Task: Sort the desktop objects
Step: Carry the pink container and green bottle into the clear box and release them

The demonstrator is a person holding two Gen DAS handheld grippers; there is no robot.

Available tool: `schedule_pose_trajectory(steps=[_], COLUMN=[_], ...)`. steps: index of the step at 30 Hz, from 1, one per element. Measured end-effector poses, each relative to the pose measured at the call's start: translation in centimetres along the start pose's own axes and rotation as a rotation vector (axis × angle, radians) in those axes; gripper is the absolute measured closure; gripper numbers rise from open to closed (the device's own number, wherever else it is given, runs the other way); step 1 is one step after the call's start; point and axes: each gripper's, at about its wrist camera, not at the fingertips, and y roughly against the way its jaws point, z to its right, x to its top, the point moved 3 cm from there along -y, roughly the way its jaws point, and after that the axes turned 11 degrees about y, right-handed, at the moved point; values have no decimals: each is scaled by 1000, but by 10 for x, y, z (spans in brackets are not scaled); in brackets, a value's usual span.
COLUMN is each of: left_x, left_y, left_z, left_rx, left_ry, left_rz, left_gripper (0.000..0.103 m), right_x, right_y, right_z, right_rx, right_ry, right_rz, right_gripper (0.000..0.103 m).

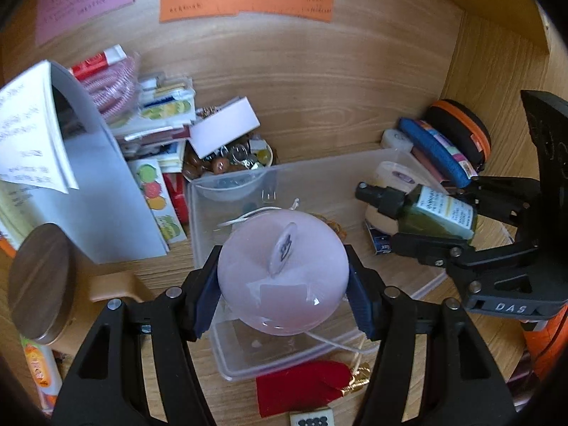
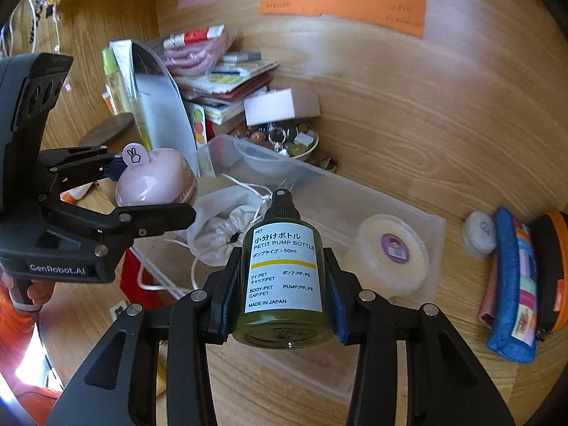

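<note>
Pink and glossy, the apple-shaped jar (image 1: 282,277) sits clamped across its widest part in the left gripper (image 1: 283,296), jaws about half open around it, above the clear plastic bin (image 1: 408,158). It looks hard, smooth and likely slippery and breakable, so a grip on the round belly seems right. The right gripper (image 2: 282,301) has its jaws narrowed on the green pump bottle (image 2: 282,273), which looks light, stiff plastic, gripped at its lower body, nozzle forward. Inside the bin lie a white drawstring bag (image 2: 227,216) and a round tub (image 2: 392,255), leaving bare floor between them. Books (image 1: 106,191) crowd the left rim; a pencil case (image 2: 514,284) lies on the surface to the right.
</note>
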Motion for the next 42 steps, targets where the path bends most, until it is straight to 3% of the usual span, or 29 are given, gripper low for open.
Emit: schedule_pose_trajectory(steps=[8, 16, 25, 33, 42], left_x=[2, 0, 0, 0, 3], left_y=[-24, -30, -30, -30, -9], left_z=[-8, -2, -1, 0, -3], left_rx=[-39, -57, -54, -72, -55], left_ry=[32, 4, -7, 4, 24], left_rz=[-65, -79, -83, -100, -59], left_gripper=[41, 41, 40, 39, 37], right_x=[2, 3, 5, 2, 4], right_y=[-32, -47, -43, -37, -5], right_z=[-2, -4, -1, -2, -8], right_rx=[19, 18, 13, -29, -95], right_ry=[9, 14, 10, 31, 55], right_rz=[-64, -87, -98, -114, -70], right_gripper=[65, 65, 65, 56, 48])
